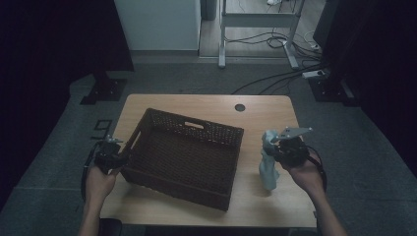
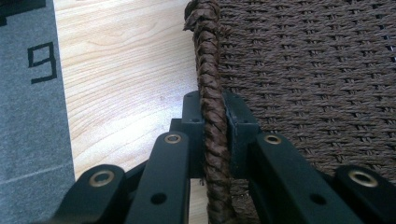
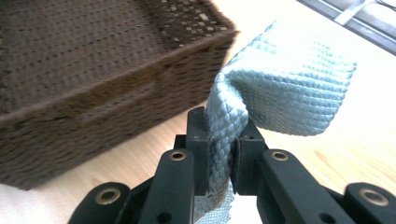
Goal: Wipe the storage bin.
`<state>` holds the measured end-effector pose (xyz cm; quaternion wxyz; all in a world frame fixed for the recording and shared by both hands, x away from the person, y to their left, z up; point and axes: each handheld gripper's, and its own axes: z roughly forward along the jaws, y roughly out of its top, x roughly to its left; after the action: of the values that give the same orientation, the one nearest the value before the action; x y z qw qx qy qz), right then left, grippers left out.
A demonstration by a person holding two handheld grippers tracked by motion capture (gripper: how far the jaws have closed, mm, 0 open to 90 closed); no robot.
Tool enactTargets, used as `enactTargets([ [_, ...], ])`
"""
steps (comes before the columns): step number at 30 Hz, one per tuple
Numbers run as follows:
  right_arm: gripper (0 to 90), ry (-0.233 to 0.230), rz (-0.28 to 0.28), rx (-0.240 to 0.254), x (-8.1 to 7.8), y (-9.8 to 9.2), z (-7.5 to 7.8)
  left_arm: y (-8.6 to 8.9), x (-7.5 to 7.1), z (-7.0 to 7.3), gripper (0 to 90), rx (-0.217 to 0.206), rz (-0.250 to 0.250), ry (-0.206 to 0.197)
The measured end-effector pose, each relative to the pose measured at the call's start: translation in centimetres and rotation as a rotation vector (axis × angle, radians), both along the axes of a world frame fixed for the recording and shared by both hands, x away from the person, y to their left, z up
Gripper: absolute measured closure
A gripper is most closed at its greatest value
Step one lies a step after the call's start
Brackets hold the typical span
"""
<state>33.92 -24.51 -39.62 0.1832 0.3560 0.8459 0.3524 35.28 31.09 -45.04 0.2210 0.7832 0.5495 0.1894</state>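
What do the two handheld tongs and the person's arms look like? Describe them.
Both tongs, left and right, are black, with flat bars joined by brass-ringed pivots ending in blocky black pads. The right one carries a grey three-cornered plate. A dark cable loops beside the right hand. Forearms are bare, no sleeves.

One basket, one cloth.

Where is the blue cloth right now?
The blue cloth hangs from the right gripper, pinched between its jaws, on the right of the high view. It is over the wooden table, just right of the brown basket.
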Motion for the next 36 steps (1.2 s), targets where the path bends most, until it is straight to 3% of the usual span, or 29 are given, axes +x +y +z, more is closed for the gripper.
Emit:
enactTargets([
  [6,78.9,-0.016,-0.06,-0.013,0.8,-1.7,1.0,0.0,0.0,0.0,80.5,-0.001,-0.001,0.0],
  [11,78.8,-0.013,-0.108,-0.038,1.5,-2.9,0.9,0.0,0.0,0.0,80.4,-0.004,-0.003,-0.001],
  [24,78.4,0.066,-0.157,-0.064,3.1,-3.8,-3.7,0.2,0.1,0.0,78.0,-0.018,-0.011,0.004],
  [29,76.2,0.094,-0.172,-0.065,3.4,-4.0,-5.2,0.6,0.1,0.0,72.0,-0.04,-0.009,-0.001],
  [36,66.4,0.122,-0.179,-0.062,3.5,-4.4,-6.5,0.9,0.1,0.0,55.9,-0.027,0.002,-0.026],
])
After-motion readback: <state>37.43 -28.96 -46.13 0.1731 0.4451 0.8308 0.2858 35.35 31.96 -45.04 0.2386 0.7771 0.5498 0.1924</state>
